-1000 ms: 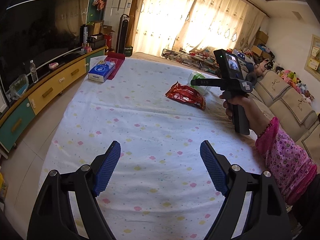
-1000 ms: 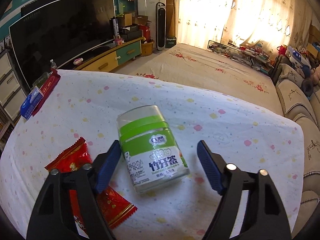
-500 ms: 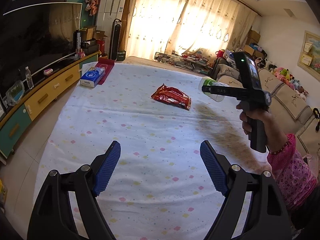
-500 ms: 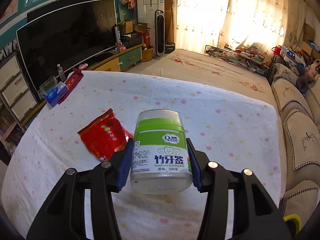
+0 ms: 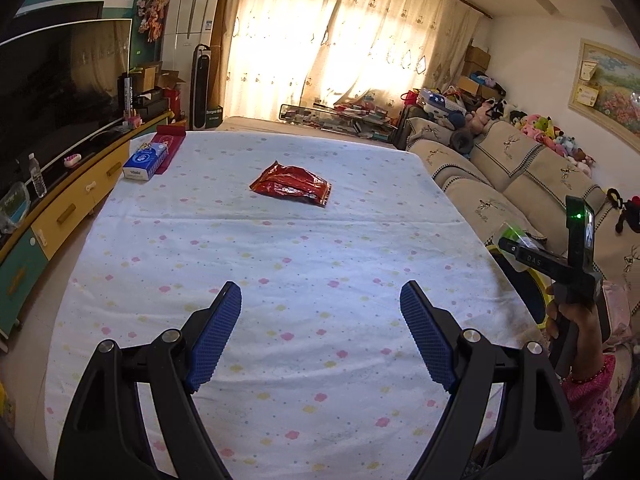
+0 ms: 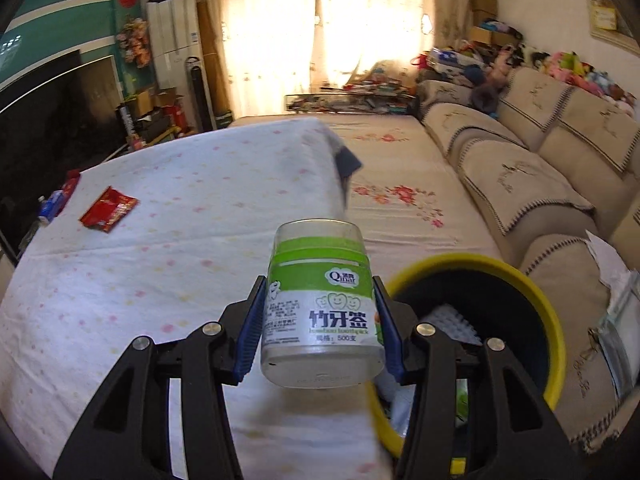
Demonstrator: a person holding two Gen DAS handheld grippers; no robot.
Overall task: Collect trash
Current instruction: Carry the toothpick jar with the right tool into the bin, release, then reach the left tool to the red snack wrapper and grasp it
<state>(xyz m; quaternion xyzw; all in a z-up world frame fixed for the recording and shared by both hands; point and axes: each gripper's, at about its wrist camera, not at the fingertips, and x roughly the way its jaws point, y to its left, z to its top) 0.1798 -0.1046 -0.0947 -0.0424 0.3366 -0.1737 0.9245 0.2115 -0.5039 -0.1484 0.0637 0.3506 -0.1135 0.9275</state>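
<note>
My right gripper [image 6: 320, 320] is shut on a green-and-white toothpick jar [image 6: 320, 308], held in the air at the table's right edge. Just beyond and below it stands a yellow-rimmed trash bin [image 6: 532, 284] with rubbish inside. In the left wrist view the right gripper [image 5: 516, 244] shows at the far right, off the table, the jar [image 5: 510, 234] between its jaws. A red snack wrapper [image 5: 292, 186] lies on the flowered tablecloth [image 5: 280, 280], also seen as the wrapper [image 6: 108, 208] at left. My left gripper [image 5: 320, 332] hangs open above the near part of the cloth, holding nothing.
A blue tissue box [image 5: 145, 160] and a red pouch [image 5: 168, 148] sit at the table's far left corner. A TV cabinet [image 5: 60, 208] runs along the left, and a beige sofa [image 6: 540, 168] along the right. A person's pink sleeve [image 5: 592, 404] is at right.
The right gripper closed on the jar, lifted it off the cloth and carried it right, past the table edge to the bin. The left gripper shifted slightly, still open.
</note>
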